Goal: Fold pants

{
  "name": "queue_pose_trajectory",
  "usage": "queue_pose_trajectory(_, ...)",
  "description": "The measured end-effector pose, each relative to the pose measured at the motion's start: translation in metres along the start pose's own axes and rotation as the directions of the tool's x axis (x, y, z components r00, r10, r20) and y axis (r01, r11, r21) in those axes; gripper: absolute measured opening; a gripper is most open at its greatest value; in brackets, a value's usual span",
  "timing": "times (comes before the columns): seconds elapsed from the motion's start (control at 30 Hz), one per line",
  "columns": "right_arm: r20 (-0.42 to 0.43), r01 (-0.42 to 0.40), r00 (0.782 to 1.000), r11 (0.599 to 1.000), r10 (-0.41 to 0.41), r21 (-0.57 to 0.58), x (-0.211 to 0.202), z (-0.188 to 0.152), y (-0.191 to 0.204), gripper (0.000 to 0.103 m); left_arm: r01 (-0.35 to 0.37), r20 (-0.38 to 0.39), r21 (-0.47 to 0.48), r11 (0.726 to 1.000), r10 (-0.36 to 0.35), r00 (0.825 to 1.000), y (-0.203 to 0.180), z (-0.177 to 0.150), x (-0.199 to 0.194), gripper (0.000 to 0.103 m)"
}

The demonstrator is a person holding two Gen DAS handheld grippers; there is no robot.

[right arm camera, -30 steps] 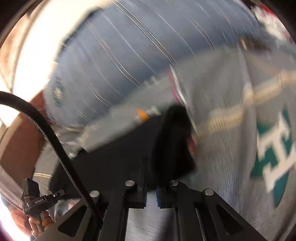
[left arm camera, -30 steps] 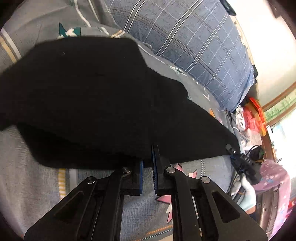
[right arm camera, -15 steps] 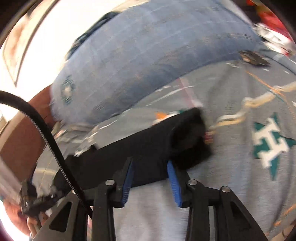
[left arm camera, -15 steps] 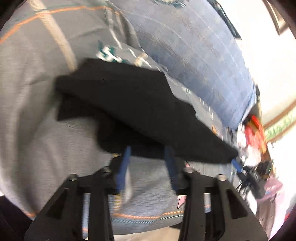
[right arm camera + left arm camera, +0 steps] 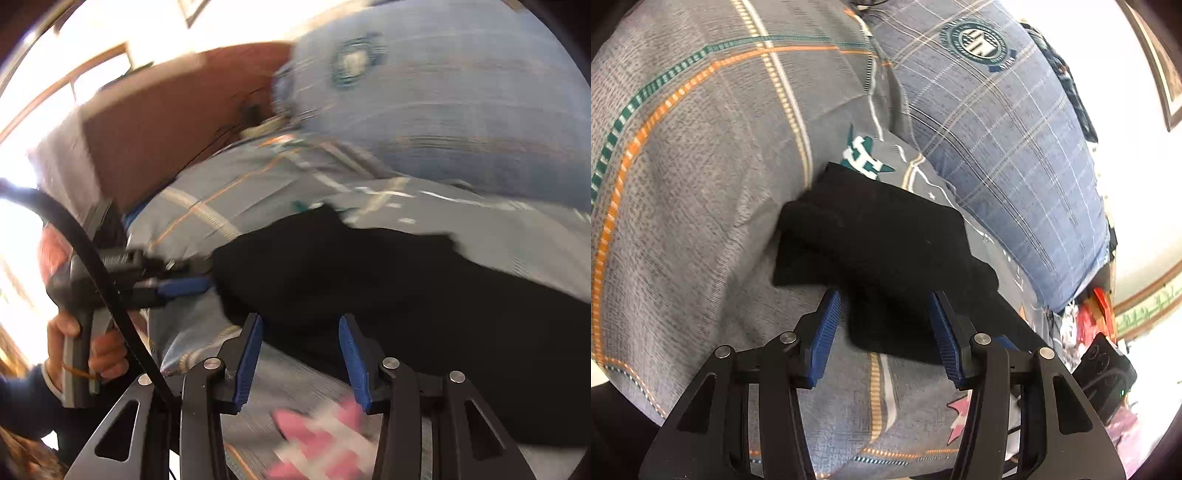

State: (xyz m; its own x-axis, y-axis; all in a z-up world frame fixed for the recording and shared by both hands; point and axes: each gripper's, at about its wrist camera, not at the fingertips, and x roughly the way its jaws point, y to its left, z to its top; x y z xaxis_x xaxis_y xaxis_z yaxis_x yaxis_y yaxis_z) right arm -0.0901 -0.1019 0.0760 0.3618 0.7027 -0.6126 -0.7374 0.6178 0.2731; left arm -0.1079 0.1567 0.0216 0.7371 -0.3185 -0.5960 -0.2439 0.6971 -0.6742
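The black pants (image 5: pixel 886 236) lie folded in layers on the grey patterned bedspread (image 5: pixel 683 184). In the left wrist view my left gripper (image 5: pixel 883 299) has its jaws opening. The near edge of the pants lies between its blue pads (image 5: pixel 827 325), which do not touch the cloth. The blurred right wrist view shows my right gripper (image 5: pixel 300 319) with jaws opening too, its tips at the edge of the pants (image 5: pixel 369 273) without pressing on it. That view also shows the left gripper (image 5: pixel 184 286) at the pants' left end, held by a hand (image 5: pixel 74 332).
A big blue plaid pillow (image 5: pixel 997 129) lies behind the pants. A brown headboard (image 5: pixel 166 122) stands beyond the bed. Red and white clutter (image 5: pixel 1089 317) and a black device (image 5: pixel 1104 362) sit off the bed's right side. A black cable (image 5: pixel 92 258) crosses the right wrist view.
Both grippers were shut on the black cloth; both have opened and let it go. The pants now lie folded on the bed, and both grippers have drawn back, the right swinging sideways.
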Motion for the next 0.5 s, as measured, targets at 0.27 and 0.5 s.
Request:
queue_pose_trajectory(0.27, -0.06, 0.111, 0.99, 0.961, -0.13, -0.255, 0.054, 0.005, 0.033, 0.048, 0.02, 0.012, -0.093, 0.995, -0.019, 1.0, 0.014, 0.017, 0.01, 0.05)
queue_pose_trajectory(0.5, -0.076, 0.042, 0.996, 0.987, -0.054, -0.158, 0.065, 0.02, 0.009, 0.018, 0.017, 0.106, -0.015, 1.0, -0.015, 0.994, -0.003, 0.028, 0.006, 0.033)
